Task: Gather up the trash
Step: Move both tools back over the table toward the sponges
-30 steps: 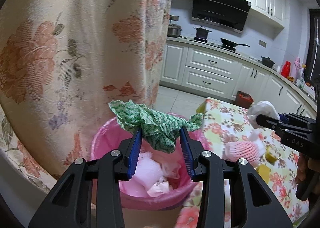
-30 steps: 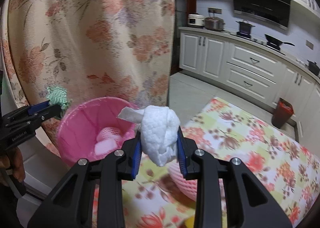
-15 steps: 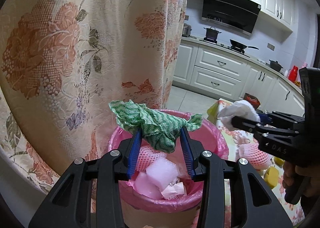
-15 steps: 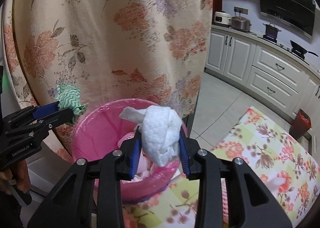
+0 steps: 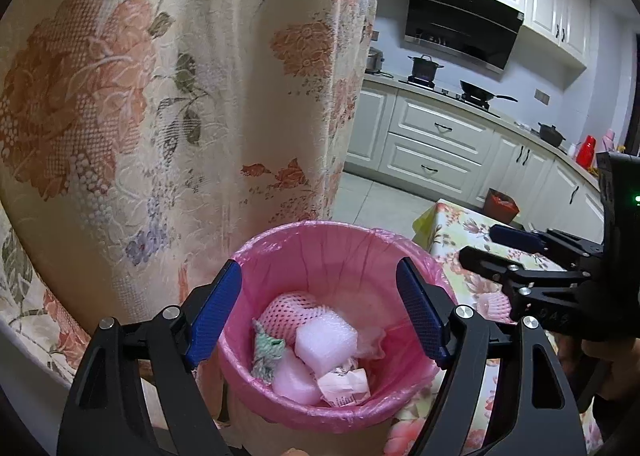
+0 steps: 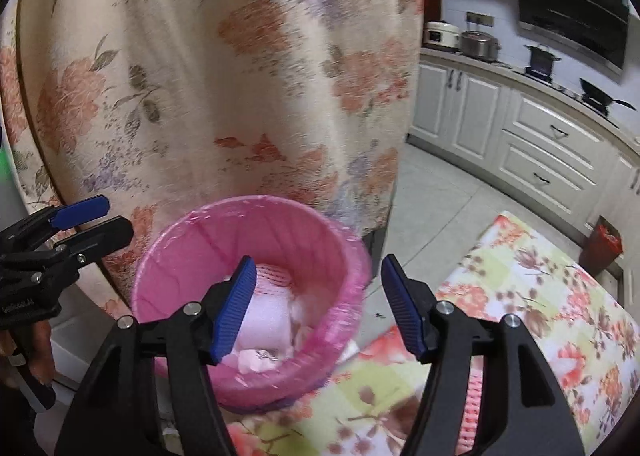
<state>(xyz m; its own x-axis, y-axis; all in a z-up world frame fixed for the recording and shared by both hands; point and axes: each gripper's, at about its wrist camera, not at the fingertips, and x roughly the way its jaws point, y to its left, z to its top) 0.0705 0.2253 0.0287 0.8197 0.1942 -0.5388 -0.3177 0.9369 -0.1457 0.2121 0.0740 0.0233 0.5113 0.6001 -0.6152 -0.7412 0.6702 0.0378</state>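
A bin lined with a pink bag (image 5: 320, 244) (image 6: 192, 232) stands below both grippers. My left gripper (image 5: 320, 312) is open and empty right above it. The green cloth (image 5: 266, 352) lies inside among a pink foam net (image 5: 288, 314), a bubble-wrap block (image 5: 326, 342) and crumpled paper (image 5: 344, 384). My right gripper (image 6: 318, 304) is open and empty over the bin's near rim; it also shows at the right of the left wrist view (image 5: 486, 244). The left gripper also shows at the left edge of the right wrist view (image 6: 106, 219).
A floral curtain (image 5: 160, 95) hangs just behind the bin. A table with a floral cloth (image 6: 540, 296) lies to the right, with a pink foam net (image 5: 494, 302) on it. Kitchen cabinets (image 5: 440, 143) and a small red bin (image 6: 604, 244) stand beyond.
Both grippers opened. The green cloth left the left gripper and now lies in the bin. The white wad left the right gripper, over the bin.
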